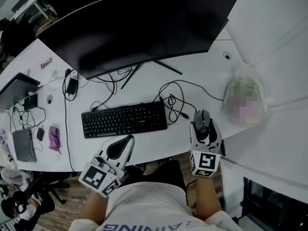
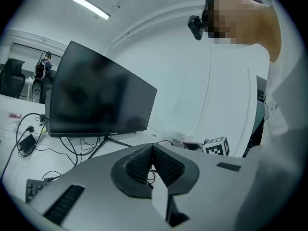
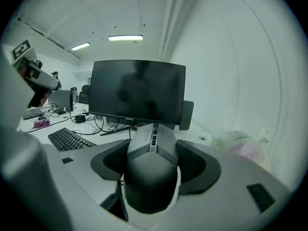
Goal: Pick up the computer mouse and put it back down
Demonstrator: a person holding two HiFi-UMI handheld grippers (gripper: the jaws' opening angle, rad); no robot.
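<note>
A grey and black computer mouse [image 3: 152, 170] sits between the jaws of my right gripper [image 3: 153, 153], which is shut on its sides. In the head view the mouse [image 1: 201, 123] is right of the keyboard, held by the right gripper [image 1: 202, 126] over the white desk [image 1: 144, 88], its cable [image 1: 175, 100] trailing back. Whether it touches the desk I cannot tell. My left gripper [image 1: 121, 148] hovers at the desk's front edge below the keyboard. Its ribbed pads [image 2: 166, 166] meet with nothing between them, so the left gripper [image 2: 152, 162] is shut and empty.
A black keyboard [image 1: 124, 119] lies mid-desk in front of a large dark monitor [image 1: 139, 25] on a stand. A plastic bag [image 1: 244, 97] lies at the right. Cables, a charger [image 1: 72, 86], a purple item [image 1: 54, 137] and a grey pouch [image 1: 23, 145] lie at the left.
</note>
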